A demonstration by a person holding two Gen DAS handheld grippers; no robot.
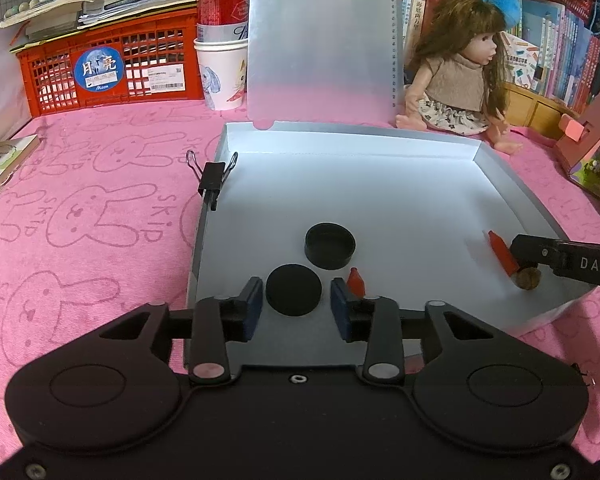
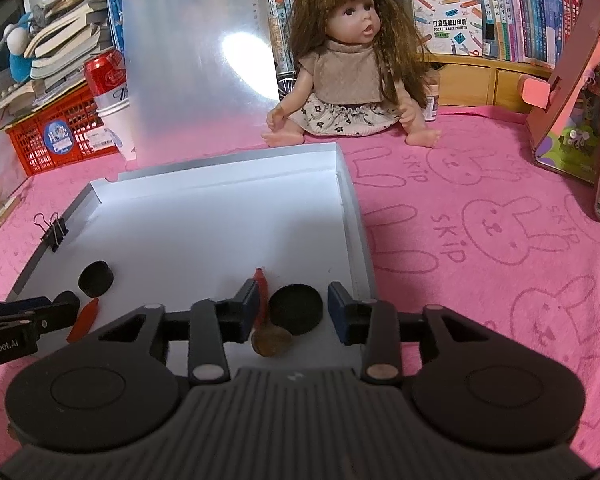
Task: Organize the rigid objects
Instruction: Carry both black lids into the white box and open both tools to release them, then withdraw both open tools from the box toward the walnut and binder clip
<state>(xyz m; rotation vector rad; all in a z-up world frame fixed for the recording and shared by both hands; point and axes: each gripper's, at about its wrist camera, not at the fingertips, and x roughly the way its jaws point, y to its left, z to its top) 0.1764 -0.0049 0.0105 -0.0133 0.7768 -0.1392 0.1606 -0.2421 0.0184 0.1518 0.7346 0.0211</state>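
Note:
A shallow white box (image 1: 500, 168) (image 2: 352, 216) lies on the pink cloth. My left gripper (image 1: 296, 306) is open, its blue pads either side of a flat black disc (image 1: 294, 290) without touching it. A black cap (image 1: 330, 246) (image 2: 96, 278) and a short red crayon (image 1: 356, 282) (image 2: 84, 320) lie close by. My right gripper (image 2: 292, 308) is open around a second black disc (image 2: 296, 308), with small gaps at both pads. A red crayon (image 2: 262, 292) (image 1: 502, 256) lies against its left finger, a brown nut (image 2: 272, 342) (image 1: 527, 279) just below.
A black binder clip (image 1: 212, 178) (image 2: 54, 228) grips the box's left wall. Behind the box stand a translucent clipboard (image 1: 320, 40), a doll (image 2: 352, 60), a red crate (image 1: 100, 68) and a can in a paper cup (image 1: 222, 40). A pink cardboard house (image 2: 568, 92) is at right.

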